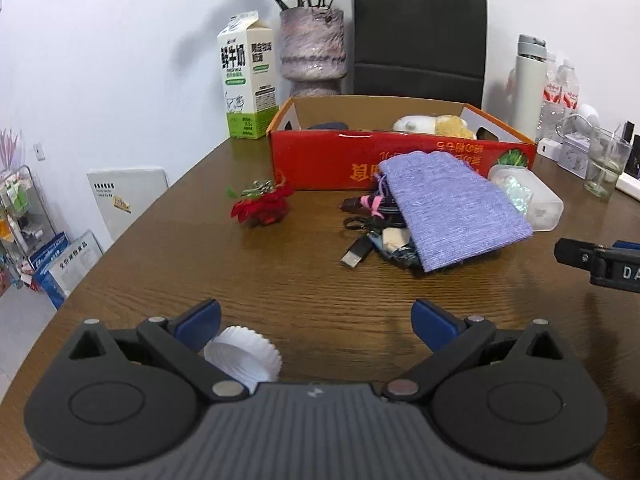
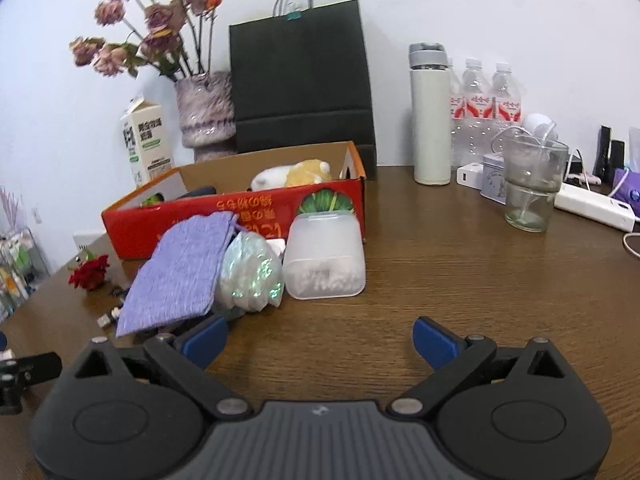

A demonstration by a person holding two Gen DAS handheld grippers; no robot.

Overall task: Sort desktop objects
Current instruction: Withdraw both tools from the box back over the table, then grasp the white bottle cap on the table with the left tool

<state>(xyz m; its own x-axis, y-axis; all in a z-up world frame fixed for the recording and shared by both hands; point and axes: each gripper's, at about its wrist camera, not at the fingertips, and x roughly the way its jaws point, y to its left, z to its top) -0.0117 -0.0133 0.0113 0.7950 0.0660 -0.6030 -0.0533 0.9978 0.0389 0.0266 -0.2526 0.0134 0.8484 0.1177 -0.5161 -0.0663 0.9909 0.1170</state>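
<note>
A red cardboard box stands at the back of the wooden table and holds a plush toy. In front of it lie a purple cloth pouch, a tangle of cables with a USB plug, a red rose, a shiny crumpled bag and a frosted plastic container. A white ribbed cap lies by my left gripper, which is open and empty. My right gripper is open and empty, short of the container.
A milk carton, a flower vase and a black paper bag stand behind the box. A white flask, water bottles, a glass and a power strip crowd the right side.
</note>
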